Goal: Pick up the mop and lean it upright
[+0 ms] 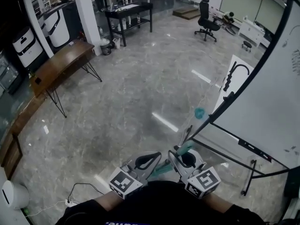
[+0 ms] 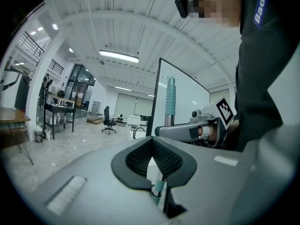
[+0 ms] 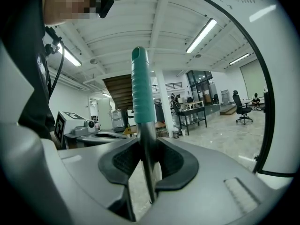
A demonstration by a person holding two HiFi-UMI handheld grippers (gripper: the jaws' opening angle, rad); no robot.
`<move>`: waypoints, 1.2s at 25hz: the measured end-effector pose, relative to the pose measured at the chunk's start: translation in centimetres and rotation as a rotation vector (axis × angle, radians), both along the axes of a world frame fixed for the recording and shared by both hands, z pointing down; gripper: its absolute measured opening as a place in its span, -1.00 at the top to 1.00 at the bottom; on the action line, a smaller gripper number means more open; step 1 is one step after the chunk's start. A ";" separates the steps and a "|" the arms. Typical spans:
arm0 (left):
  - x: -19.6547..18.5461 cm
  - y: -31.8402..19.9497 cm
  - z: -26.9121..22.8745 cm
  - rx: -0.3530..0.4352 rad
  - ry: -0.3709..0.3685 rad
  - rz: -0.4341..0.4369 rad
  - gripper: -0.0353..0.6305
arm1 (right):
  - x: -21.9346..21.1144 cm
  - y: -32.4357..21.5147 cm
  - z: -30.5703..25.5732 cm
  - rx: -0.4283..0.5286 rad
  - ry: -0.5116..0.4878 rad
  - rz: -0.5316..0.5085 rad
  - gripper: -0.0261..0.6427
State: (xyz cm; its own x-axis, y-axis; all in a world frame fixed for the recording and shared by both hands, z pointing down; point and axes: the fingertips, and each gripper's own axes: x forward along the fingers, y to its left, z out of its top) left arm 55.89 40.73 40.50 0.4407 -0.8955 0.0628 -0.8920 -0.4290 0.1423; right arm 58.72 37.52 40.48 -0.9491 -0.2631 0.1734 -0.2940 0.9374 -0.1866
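Holding the mop [image 3: 142, 93] close to upright, just beside the whiteboard [image 1: 265, 107] and above the grey floor [image 1: 126, 102]. Clamped by the right gripper [image 3: 146, 146] on the bare metal pole, directly under the teal grip, pads pressed to both sides. Caught lower down by the left gripper [image 2: 152, 142] too: fingertips together, a stretch of pole with a teal ring pinched behind them. Cannot tell whether the lower end touches the floor.

Nothing reads whole for you: white lettering on the blue patch [image 2: 260, 6] up right of the whiteboard [image 2: 192, 97] is cut off.
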 end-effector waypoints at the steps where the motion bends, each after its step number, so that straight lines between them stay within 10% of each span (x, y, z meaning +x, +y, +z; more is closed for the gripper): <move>1: -0.6 0.0 0.1 0.000 0.004 -0.010 0.84 | -0.5 -0.1 -0.1 0.001 -0.002 -0.005 0.61; 30: -24.3 -1.0 0.3 0.008 0.029 -0.314 0.84 | -23.6 -4.4 -2.2 -0.021 -0.056 -0.180 0.62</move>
